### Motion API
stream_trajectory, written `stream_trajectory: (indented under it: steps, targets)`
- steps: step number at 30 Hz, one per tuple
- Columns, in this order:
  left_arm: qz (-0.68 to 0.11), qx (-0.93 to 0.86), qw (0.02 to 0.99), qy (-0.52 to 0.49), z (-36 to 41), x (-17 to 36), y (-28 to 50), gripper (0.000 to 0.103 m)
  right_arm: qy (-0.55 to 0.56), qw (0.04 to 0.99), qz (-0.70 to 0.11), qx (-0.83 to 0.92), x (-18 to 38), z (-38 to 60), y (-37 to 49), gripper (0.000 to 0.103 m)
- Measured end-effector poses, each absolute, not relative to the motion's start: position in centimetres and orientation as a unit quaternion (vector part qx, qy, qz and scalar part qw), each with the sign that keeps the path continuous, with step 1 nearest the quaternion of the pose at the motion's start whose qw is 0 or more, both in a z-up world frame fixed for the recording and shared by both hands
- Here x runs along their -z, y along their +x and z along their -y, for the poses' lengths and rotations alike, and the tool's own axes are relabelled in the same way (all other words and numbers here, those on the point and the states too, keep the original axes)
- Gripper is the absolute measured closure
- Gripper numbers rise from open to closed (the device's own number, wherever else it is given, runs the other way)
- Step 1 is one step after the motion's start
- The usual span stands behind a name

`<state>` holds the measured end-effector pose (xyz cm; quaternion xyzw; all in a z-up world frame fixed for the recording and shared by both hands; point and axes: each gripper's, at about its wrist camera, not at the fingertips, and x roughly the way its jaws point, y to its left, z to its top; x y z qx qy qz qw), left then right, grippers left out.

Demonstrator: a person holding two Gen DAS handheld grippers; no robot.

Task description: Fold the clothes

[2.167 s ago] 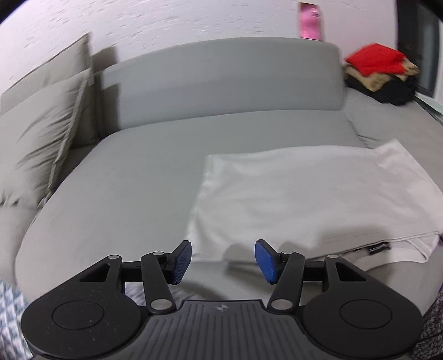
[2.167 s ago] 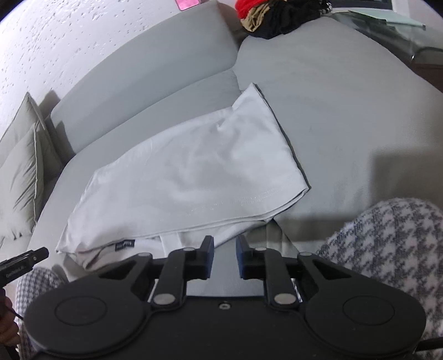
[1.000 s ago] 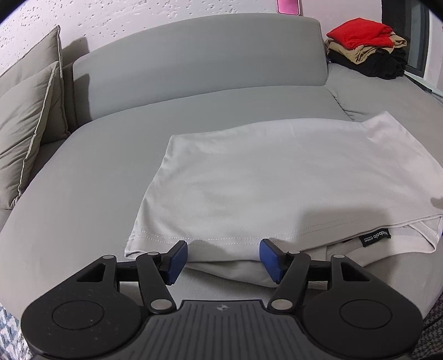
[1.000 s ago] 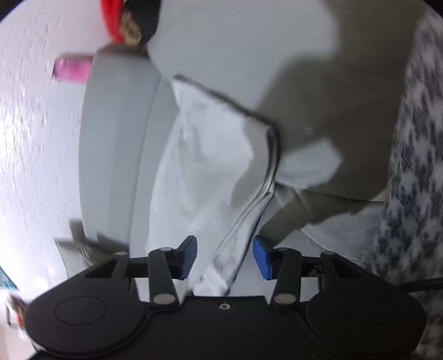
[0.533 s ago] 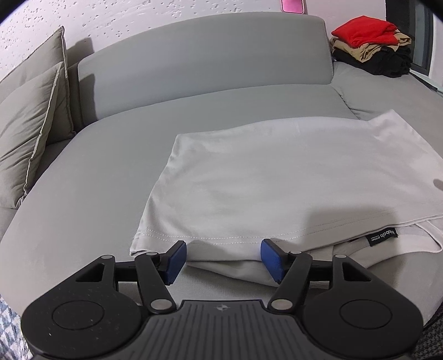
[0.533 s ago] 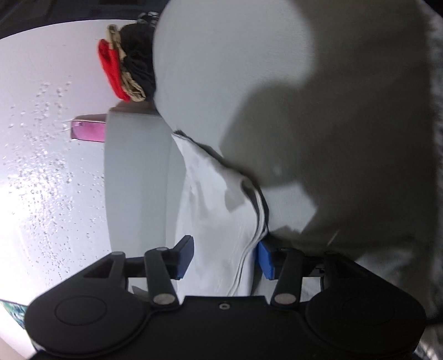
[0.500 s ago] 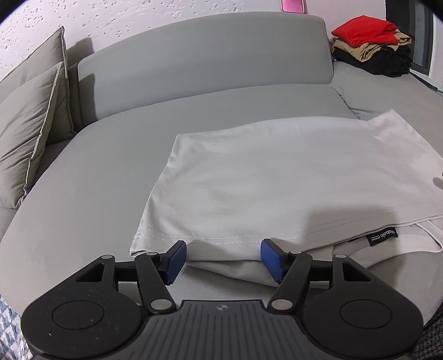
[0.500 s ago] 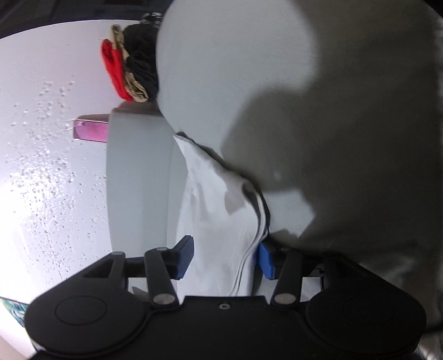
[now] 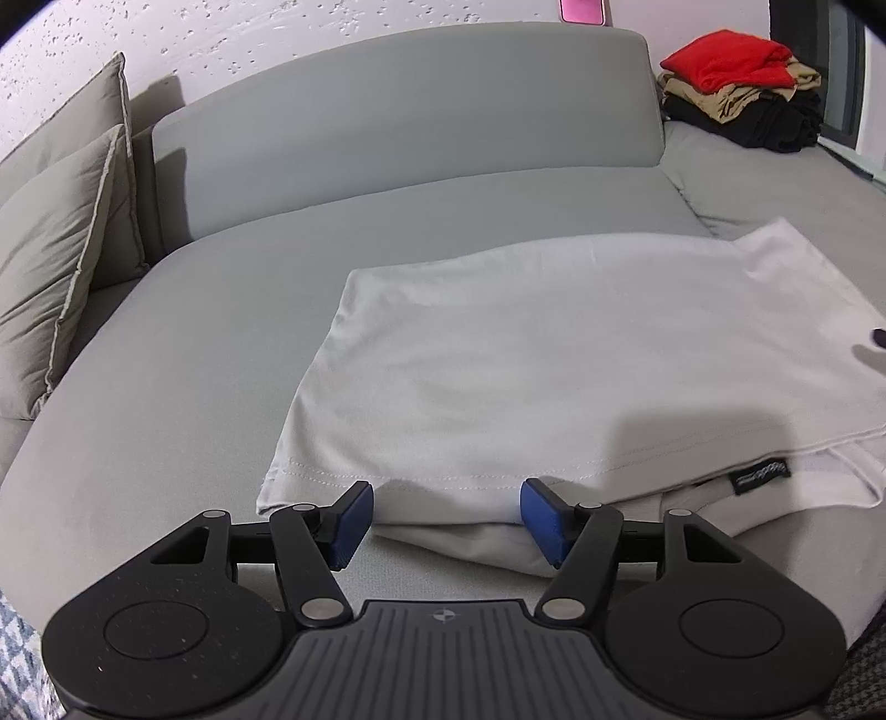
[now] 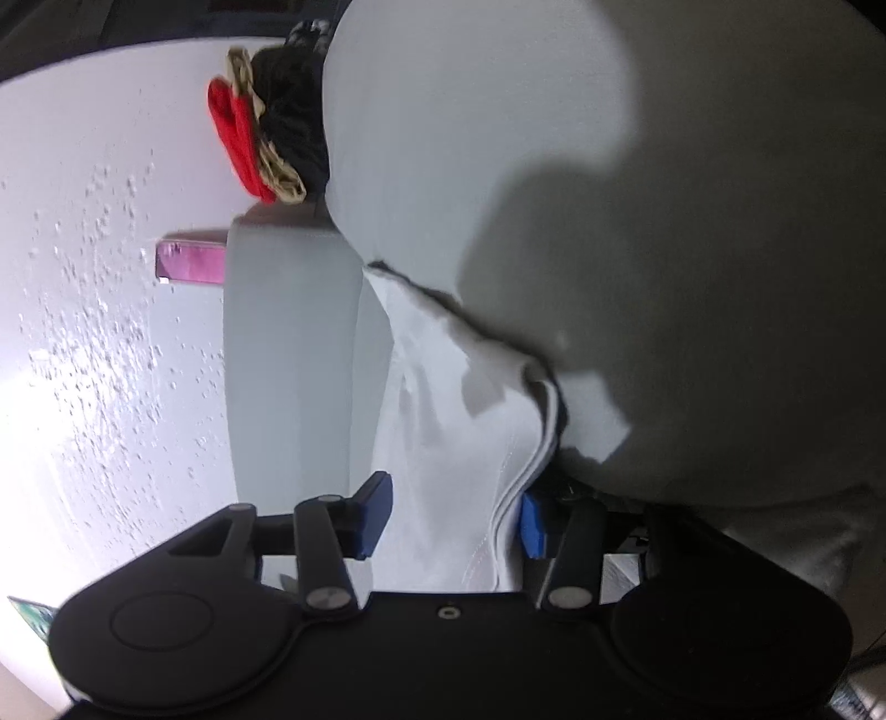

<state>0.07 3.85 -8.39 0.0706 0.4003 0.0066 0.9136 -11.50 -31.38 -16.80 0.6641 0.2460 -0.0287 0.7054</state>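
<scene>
A light grey T-shirt lies folded on the grey sofa seat, its stitched hem nearest me and a black label at the right. My left gripper stands open, its blue pads on either side of a stretch of that hem without pressing it. In the right wrist view the scene is rolled sideways. There the shirt's layered edge runs between the pads of my right gripper, whose jaws are closing. The right pad sits right at the cloth's edge and the left pad stands apart from it.
A stack of folded red, tan and black clothes sits on the far right corner of the sofa, also visible as the clothes stack. Two grey cushions lean at the left. The backrest runs behind, with a pink object above.
My left gripper came up to the shirt's hem and then held still. My right gripper rolled onto its side and moved in over the shirt's edge, which now lies between its jaws.
</scene>
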Motion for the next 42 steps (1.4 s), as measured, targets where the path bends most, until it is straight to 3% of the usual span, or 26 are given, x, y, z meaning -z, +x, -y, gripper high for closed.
stream_trajectory:
  steps: [3,6,8,10,14,17,21,25,29,33,36,42]
  targets:
    - [-0.396,-0.013,0.917,0.050,-4.8,7.6,0.8,0.041,0.645,0.723,-0.243,0.041,16.8,31.2,-10.0,0.064]
    - [-0.394,-0.021,0.918,0.033,-5.8,6.8,1.5,0.041,0.652,0.718,-0.239,0.052,17.9,31.8,-9.4,0.079]
    - [-0.417,-0.047,0.907,0.033,-6.7,7.4,2.7,0.044,0.668,0.702,-0.238,0.060,18.5,32.0,-9.5,0.086]
    - [-0.446,-0.073,0.891,0.030,-7.7,8.3,3.9,0.057,0.670,0.699,-0.240,0.070,18.4,32.0,-9.6,0.087]
    - [-0.481,-0.072,0.870,0.084,-6.9,8.9,4.9,0.057,0.652,0.709,-0.251,0.092,17.8,31.5,-9.6,0.099]
    - [-0.474,-0.047,0.871,0.119,-6.4,8.8,4.7,0.059,0.608,0.739,-0.268,0.113,16.1,30.8,-8.9,0.099]
    - [-0.438,-0.025,0.896,0.065,-8.3,7.3,2.9,0.058,0.514,0.793,-0.294,0.140,12.6,29.3,-7.6,0.100]
    - [-0.370,-0.027,0.929,0.010,-10.6,5.1,0.3,0.052,0.378,0.863,-0.301,0.146,7.7,25.7,-5.8,0.100]
    - [-0.327,-0.090,0.941,0.015,-11.9,4.7,-0.7,0.052,0.230,0.919,-0.291,0.133,2.4,20.4,-3.2,0.100]
    - [-0.315,-0.127,0.938,-0.067,-14.6,4.7,-0.9,0.052,0.070,0.958,-0.269,0.072,-1.1,12.0,-0.6,0.100]
    - [-0.325,-0.165,0.920,-0.142,-17.2,5.5,-1.0,0.052,-0.035,0.964,-0.263,0.002,-1.2,5.0,0.8,0.100]
    - [-0.348,-0.179,0.877,-0.278,-21.0,7.2,-1.1,0.056,-0.147,0.919,-0.340,-0.136,5.4,-4.2,1.7,0.100]
